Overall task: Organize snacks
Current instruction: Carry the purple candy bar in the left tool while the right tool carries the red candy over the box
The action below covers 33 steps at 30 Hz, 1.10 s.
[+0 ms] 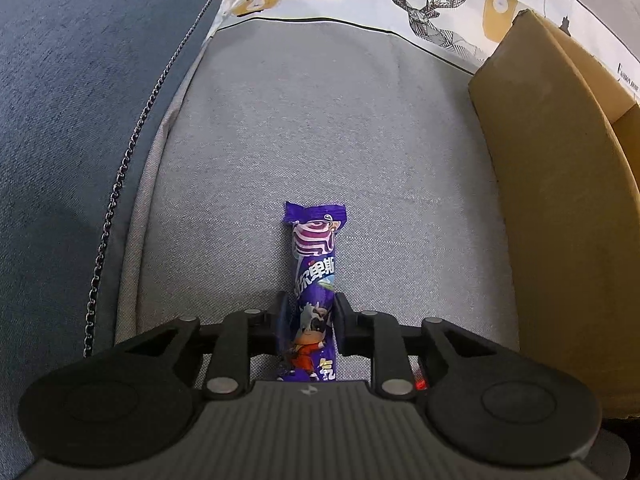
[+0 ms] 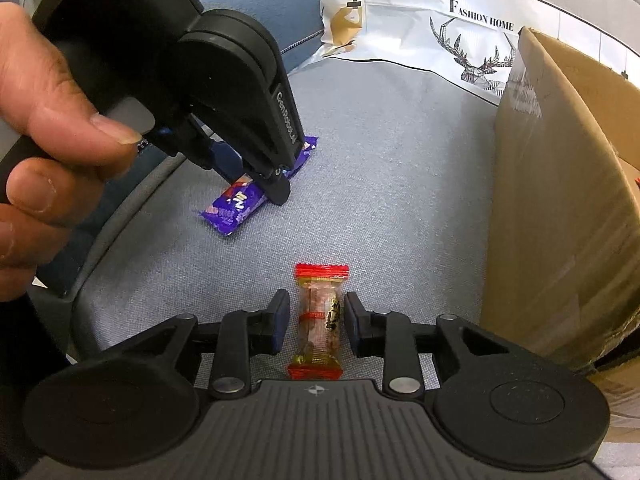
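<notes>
A purple snack bar (image 1: 316, 256) lies lengthwise on the grey seat cushion (image 1: 320, 120). My left gripper (image 1: 310, 300) points down over its near half, and both pads sit against the wrapper's sides. The right wrist view shows the same bar (image 2: 234, 210) flat on the cushion, with the left gripper (image 2: 260, 186) straddling it. A small clear candy with red ends (image 2: 320, 320) lies between the fingers of my right gripper (image 2: 316, 300). A narrow gap shows on each side of it, so that gripper is open.
A cardboard box (image 1: 560, 200) stands on the right of the cushion, also in the right wrist view as the box (image 2: 560, 200). A blue sofa arm (image 1: 80, 80) rises on the left. A deer-printed cloth (image 1: 420, 8) lies at the back. A person's hand (image 2: 48, 120) holds the left gripper.
</notes>
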Available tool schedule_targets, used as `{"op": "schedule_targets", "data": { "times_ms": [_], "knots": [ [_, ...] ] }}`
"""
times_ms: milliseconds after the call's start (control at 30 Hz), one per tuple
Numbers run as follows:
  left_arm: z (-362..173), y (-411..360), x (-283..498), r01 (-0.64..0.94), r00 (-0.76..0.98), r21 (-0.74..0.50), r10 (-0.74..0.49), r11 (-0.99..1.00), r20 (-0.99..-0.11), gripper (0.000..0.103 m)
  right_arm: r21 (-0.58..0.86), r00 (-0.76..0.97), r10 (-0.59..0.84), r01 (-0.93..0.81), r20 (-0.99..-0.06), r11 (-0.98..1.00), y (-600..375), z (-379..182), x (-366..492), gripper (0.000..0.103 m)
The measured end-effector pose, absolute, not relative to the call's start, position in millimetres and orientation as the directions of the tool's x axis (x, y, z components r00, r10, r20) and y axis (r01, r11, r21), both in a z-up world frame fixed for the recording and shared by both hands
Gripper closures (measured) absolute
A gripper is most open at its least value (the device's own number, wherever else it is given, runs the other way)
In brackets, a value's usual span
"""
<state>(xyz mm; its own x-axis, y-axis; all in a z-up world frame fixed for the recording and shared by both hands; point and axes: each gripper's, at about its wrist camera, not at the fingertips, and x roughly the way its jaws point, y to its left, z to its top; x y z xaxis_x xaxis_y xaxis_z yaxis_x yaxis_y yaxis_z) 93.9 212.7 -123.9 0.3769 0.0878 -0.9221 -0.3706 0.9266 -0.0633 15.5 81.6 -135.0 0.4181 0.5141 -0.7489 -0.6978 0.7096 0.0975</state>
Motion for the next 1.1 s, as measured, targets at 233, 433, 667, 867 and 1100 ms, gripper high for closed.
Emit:
{"op": "schedule_targets", "data": {
  "times_ms": [233, 433, 667, 867, 1100],
  "knots": [
    [-123, 213, 94, -0.37, 0.377, -0.063, 0.088, 0.927, -0.922, 0.077, 0.091, 0.421, 0.514, -0.701, -0.748, 0.707, 82, -135, 14, 0.073],
    [-124, 213, 94, -0.367, 0.376, -0.057, 0.092, 0.928, -0.922, 0.077, 0.073, 0.437, 0.51, -0.702, -0.741, 0.708, 84, -134, 12, 0.084],
    [-122, 211, 93, -0.36, 0.385, -0.043, 0.107, 0.932, -0.917, 0.087, 0.077, 0.478, 0.528, -0.686, -0.702, 0.723, 79, -127, 12, 0.085],
    [-103, 206, 85, -0.35, 0.488, -0.079, 0.11, 0.933, -0.866, 0.088, 0.046, 0.527, 0.549, -0.692, -0.648, 0.72, 72, -116, 5, 0.085],
    [-69, 205, 63, -0.374, 0.628, -0.096, 0.176, 0.922, -0.758, 0.088, 0.025, 0.593, 0.584, -0.69, -0.554, 0.723, 56, -96, -6, 0.085]
  ]
}}
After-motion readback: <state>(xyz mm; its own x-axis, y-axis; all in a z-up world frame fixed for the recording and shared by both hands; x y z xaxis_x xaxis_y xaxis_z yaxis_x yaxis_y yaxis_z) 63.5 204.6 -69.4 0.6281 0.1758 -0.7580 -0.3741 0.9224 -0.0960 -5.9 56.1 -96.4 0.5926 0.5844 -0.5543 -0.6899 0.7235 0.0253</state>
